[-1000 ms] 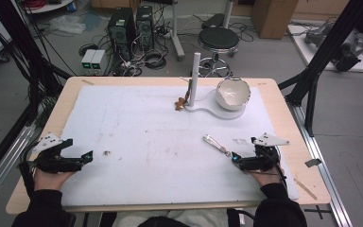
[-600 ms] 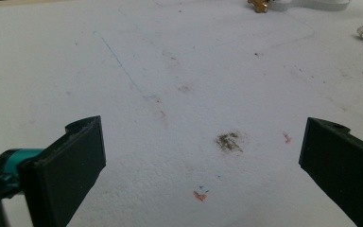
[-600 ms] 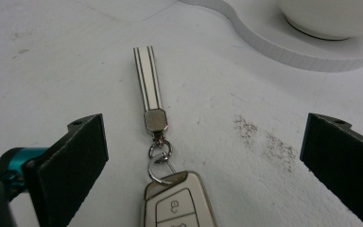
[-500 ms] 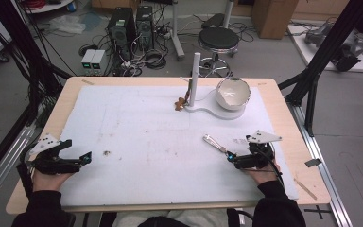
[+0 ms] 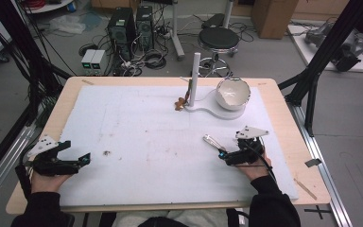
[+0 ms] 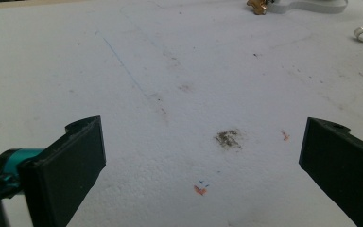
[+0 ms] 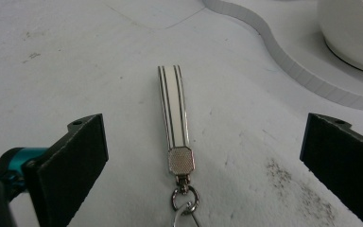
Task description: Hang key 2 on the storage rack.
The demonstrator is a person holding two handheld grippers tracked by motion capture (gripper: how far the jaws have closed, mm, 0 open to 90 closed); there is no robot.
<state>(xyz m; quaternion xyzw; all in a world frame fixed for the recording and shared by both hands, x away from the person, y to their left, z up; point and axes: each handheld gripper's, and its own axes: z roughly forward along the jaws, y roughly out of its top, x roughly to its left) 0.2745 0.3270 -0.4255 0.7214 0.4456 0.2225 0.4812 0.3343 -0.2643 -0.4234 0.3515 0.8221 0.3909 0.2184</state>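
A white key strap (image 7: 172, 118) with dark stripes lies flat on the white mat (image 5: 142, 142), its metal clasp (image 7: 181, 161) and ring toward me. In the high view the key strap (image 5: 211, 140) lies just left of my right gripper (image 5: 227, 147). My right gripper (image 7: 203, 125) is open, with one jaw on each side of the strap and neither touching it. At the table's near left my left gripper (image 5: 78, 152) is held low. That left gripper (image 6: 203, 127) stands open over bare mat with nothing between its jaws.
At the back of the mat, a white stand (image 5: 217, 112) carries an upright post (image 5: 196, 78) and a white bowl (image 5: 233, 93). A small brown object (image 5: 180, 104) lies beside the post. A dark smudge (image 6: 228, 138) marks the mat ahead of the left gripper.
My right gripper has slid left toward the key strap, so its jaws now flank the strap. The left gripper has barely moved.
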